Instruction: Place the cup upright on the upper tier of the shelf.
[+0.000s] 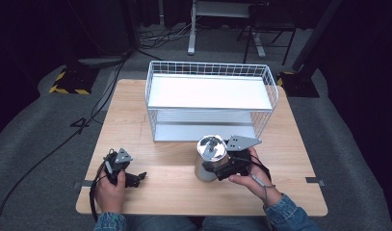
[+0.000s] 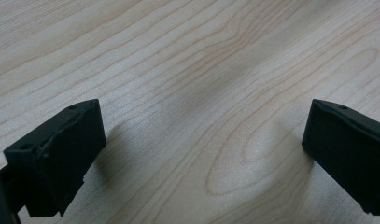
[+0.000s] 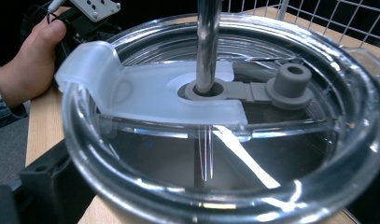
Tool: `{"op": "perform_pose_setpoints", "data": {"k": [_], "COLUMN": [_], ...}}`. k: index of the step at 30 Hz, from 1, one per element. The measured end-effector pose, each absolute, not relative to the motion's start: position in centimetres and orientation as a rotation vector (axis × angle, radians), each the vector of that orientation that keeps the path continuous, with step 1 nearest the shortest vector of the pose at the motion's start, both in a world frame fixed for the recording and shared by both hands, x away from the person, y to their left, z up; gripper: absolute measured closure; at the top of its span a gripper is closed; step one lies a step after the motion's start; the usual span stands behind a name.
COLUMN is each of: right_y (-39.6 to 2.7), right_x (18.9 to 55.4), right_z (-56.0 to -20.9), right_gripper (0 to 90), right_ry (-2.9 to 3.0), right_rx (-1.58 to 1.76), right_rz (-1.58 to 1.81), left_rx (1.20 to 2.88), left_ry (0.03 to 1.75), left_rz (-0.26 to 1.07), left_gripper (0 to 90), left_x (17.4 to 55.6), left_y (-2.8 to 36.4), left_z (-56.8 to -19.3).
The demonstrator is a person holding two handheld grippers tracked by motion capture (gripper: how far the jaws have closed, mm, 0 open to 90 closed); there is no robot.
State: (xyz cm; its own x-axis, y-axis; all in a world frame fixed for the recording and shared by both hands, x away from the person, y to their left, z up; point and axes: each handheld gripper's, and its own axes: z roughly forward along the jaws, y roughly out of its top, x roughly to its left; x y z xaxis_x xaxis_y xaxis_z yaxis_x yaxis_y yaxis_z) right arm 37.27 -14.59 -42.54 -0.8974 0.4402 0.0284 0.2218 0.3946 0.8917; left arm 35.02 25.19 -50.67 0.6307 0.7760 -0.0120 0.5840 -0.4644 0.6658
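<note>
A wire basket [image 1: 210, 98] stands on the table [image 1: 136, 120] toward its far edge, near the middle. In front of the wire basket, just right of centre, a tumbler [image 1: 210, 159] stands upright on the table, with a straw [image 3: 208, 42] rising through its lid [image 3: 215, 121]. The right hand-held gripper [image 1: 221, 169] sits against the tumbler's near right side. The left hand-held gripper [image 1: 134, 179] rests at the near left of the table, well apart from the tumbler.

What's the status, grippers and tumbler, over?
Right gripper shut on steel tumbler. Left gripper open, idle on table. Wire rack just behind tumbler.
</note>
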Motion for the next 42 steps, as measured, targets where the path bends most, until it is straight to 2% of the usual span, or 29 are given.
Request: {"op": "perform_pose_setpoints", "data": {"k": [29,42], "right_y": [-14.3,-14.5], "right_x": [37.8,37.7], "right_z": [-42.5,-40.7], "right_gripper": [3.4,3.6], "right_ry": [2.465,2.466], "right_rx": [0.544,0.524], "right_rz": [1.505,1.467], "left_rx": [2.211,2.211], "left_ry": [1.058,1.058], "left_rz": [0.389,0.388], "left_gripper": [0.0,0.0], "left_x": [35.0,35.0], "left_y": [25.2,25.2], "left_z": [-50.7,-50.7]}}
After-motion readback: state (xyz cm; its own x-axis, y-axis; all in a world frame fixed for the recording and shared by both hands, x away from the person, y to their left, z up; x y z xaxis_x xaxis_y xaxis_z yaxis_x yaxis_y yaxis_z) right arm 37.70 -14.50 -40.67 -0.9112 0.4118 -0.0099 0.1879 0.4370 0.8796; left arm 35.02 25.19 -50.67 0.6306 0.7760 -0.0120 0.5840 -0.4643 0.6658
